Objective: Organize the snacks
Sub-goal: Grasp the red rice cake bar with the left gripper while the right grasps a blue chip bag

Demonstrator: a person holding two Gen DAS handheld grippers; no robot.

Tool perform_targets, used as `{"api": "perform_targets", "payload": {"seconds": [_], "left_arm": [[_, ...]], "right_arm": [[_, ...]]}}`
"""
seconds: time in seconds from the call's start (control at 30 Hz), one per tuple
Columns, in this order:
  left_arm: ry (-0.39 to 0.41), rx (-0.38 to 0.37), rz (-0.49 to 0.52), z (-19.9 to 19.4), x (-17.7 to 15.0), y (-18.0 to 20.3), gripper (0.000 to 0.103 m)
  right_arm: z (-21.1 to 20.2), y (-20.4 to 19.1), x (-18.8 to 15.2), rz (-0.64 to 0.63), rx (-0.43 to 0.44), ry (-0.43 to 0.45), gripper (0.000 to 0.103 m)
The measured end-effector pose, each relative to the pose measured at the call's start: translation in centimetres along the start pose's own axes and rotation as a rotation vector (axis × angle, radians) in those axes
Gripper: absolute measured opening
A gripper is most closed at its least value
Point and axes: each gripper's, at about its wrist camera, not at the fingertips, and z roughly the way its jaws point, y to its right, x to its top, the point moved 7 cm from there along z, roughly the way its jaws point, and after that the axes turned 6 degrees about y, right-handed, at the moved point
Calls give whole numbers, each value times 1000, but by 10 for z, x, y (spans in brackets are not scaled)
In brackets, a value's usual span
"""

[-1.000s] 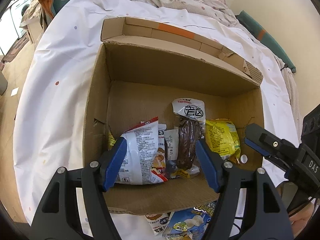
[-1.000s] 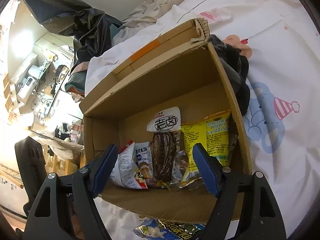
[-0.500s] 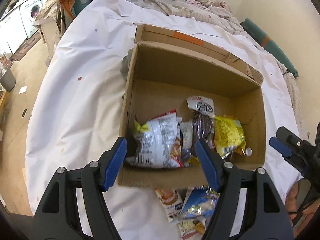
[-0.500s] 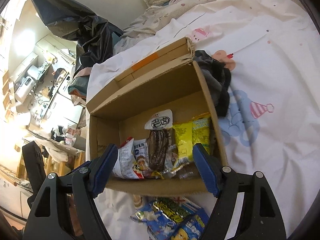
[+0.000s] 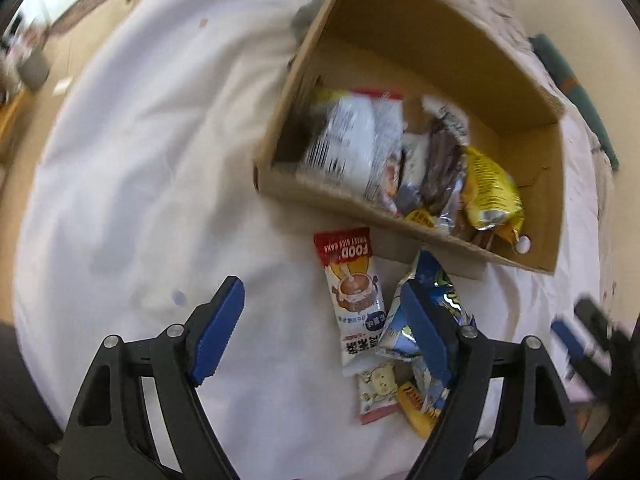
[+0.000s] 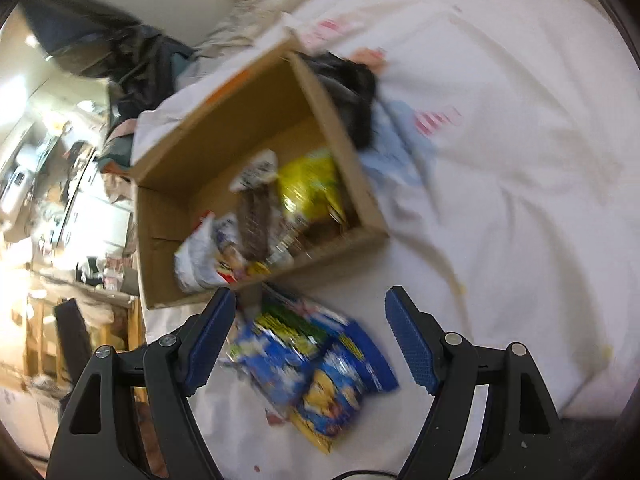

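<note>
Snacks [image 6: 316,364] lie loose on the bed just in front of the cardboard box [image 6: 344,240], which already holds several packets. Both the left gripper [image 5: 320,330] and right gripper [image 6: 308,340] hover open and empty above them; though blurred, the next move is probably to close on one packet and carry it into the box.

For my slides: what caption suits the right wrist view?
Open right claw hovers over blue snack bags beside the cardboard box.

Both views are bright with soft, even daylight and carry heavy motion blur. The cardboard box [image 5: 420,40] and its packets smear most; print on the rice cake sachet [image 5: 352,288] just stays legible. In the right wrist view, glare washes out the far left room. Fisheye curvature bends the edges, dark at corners.
</note>
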Motion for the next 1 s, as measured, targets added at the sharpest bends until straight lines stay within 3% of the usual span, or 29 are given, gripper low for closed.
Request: {"api": "perform_targets", "payload": {"seconds": [0.1,0.2,0.37,0.47,0.6,0.7,0.83,1.0], "left_arm": [[-27,5,-18,16,-4,9,74],[-70,29,-35,33,-12,14,56],[-100,64,-35,50,-20,15,50],[-109,100,32,49,-23,17,29],[-113,141,59,39,-30,5,28],[-129,139,54,25,-32,-6,28],[-101,106,108,-4,-29,-7,28],[-57,82,212,-41,-28,-8,28]], "right_arm": [[2,13,-8,35,-27,-29,80],[4,21,-15,31,-63,-53,80],[2,29,-19,22,-88,-63,80],[3,31,-22,30,-84,-83,80],[23,29,-48,116,27,-244,80],[37,32,-69,140,18,-336,80],[43,28,-75,140,31,-370,68],[53,32,-77,130,-31,-368,61]]}}
